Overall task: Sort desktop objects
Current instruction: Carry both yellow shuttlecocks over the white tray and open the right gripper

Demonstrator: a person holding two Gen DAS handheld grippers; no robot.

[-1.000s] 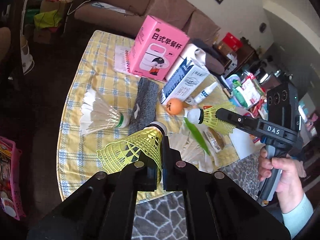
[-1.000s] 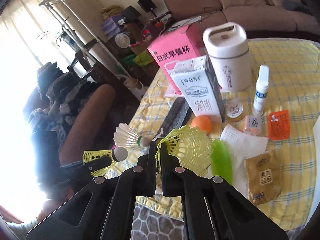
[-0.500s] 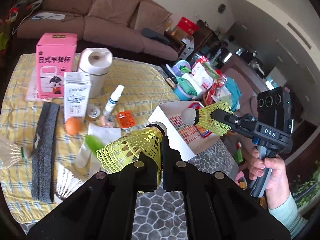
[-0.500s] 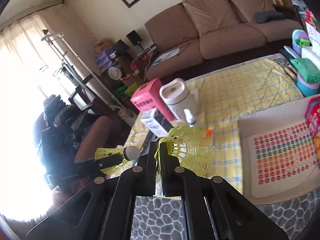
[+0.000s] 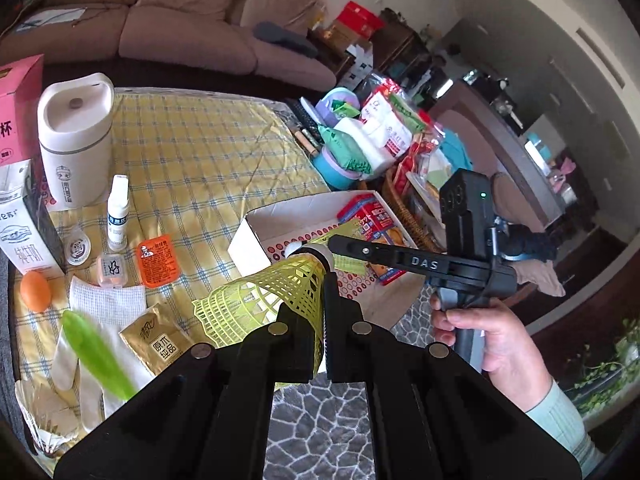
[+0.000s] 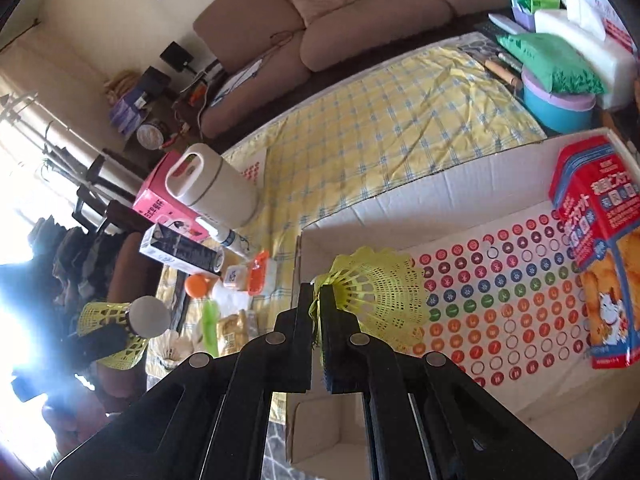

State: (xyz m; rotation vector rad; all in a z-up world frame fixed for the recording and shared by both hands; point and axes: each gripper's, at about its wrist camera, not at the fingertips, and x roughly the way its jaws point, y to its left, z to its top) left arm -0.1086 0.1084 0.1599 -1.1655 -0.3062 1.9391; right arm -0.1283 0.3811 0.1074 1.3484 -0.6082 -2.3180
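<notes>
My left gripper [image 5: 322, 280] is shut on a yellow plastic shuttlecock [image 5: 264, 300], held above the table's front edge beside a white cardboard box [image 5: 248, 240]. My right gripper [image 6: 318, 292] is shut on a second yellow shuttlecock [image 6: 380, 292] and holds it over the box's dotted floor [image 6: 500, 292]. The right gripper also shows in the left wrist view [image 5: 334, 244], over the box. The left gripper with its shuttlecock shows at the left of the right wrist view [image 6: 132, 320].
A red and blue snack box [image 6: 596, 248] lies in the cardboard box. On the yellow checked cloth [image 5: 208, 152] are a white flask [image 5: 74, 136], milk carton [image 5: 24, 224], spray bottle [image 5: 118, 212], orange ball [image 5: 35, 291], sachets, green strip [image 5: 96, 354] and feather shuttlecock [image 5: 44, 420]. Clutter stands at the far right.
Both grippers have swung right, from over the cloth's left side to the cardboard box. The right gripper's shuttlecock is now over the box; both stay shut on their shuttlecocks.
</notes>
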